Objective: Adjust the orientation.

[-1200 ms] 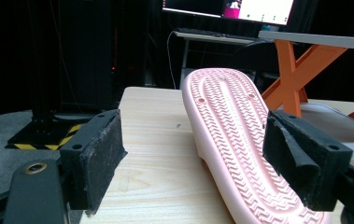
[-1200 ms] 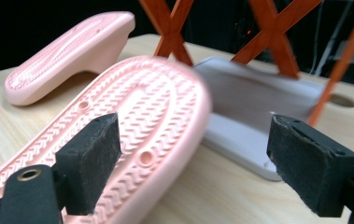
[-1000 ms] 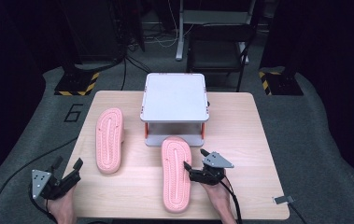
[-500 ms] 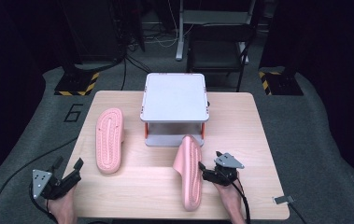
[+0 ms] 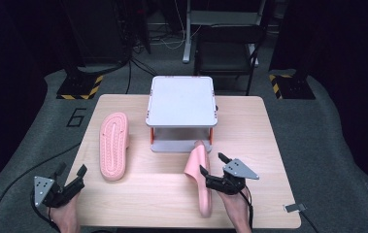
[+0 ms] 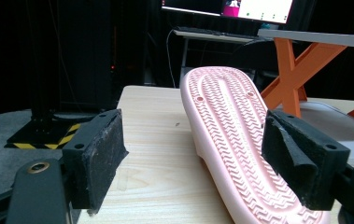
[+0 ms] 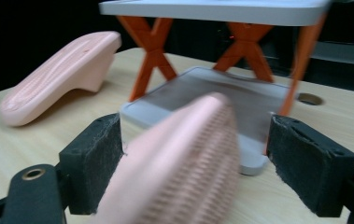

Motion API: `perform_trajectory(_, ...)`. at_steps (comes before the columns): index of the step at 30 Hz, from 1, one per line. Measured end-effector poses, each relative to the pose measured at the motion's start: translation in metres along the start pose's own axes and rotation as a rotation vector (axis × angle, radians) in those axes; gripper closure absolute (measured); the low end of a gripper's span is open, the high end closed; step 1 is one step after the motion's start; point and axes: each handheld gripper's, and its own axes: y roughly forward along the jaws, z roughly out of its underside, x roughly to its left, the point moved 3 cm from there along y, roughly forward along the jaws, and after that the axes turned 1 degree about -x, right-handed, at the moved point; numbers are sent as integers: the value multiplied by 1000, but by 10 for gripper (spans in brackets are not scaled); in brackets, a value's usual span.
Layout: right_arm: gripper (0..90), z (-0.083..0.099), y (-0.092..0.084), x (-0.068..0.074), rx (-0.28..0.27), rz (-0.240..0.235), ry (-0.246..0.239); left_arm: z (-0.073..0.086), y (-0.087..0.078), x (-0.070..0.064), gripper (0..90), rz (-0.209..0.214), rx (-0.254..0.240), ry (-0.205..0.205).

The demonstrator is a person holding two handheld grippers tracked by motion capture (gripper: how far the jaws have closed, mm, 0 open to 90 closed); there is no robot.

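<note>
High view: the right slipper (image 5: 198, 177), flat a second ago, is now stood on edge, tipped toward the shelf (image 5: 181, 110), and grasped by the right gripper (image 5: 212, 171). The left slipper (image 5: 113, 145) is unmoved.

Left gripper view: the left gripper (image 6: 191, 172) is held released, level, beside that slipper's sole.

Right gripper view: the blurred slipper is seen between the jaws.

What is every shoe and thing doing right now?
Left slipper: lying flat on the table, bumpy sole up.
Right slipper: tipped up on its edge, toe toward the rack.
Rack: standing upright, top shelf bare.
Left tool: open, holding nothing.
Right tool: jaws on either side of the right slipper; too blurry to tell if it squeezes.
</note>
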Motion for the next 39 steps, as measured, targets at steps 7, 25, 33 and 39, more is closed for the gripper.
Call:
perform_trajectory(7,172,16,10,-1,81,37,-48,0,-1,2,212,-4,-3,-5)
perform_trajectory(25,193,46,-50,-84,108,194,70,0,0,0,215,1,0,0)
perform_trajectory(33,264,52,-71,-91,79,205,162,0,0,-1,216,3,3,3)
perform_trajectory(39,345,69,-57,-71,171,165,117,0,1,-2,217,7,-4,3)
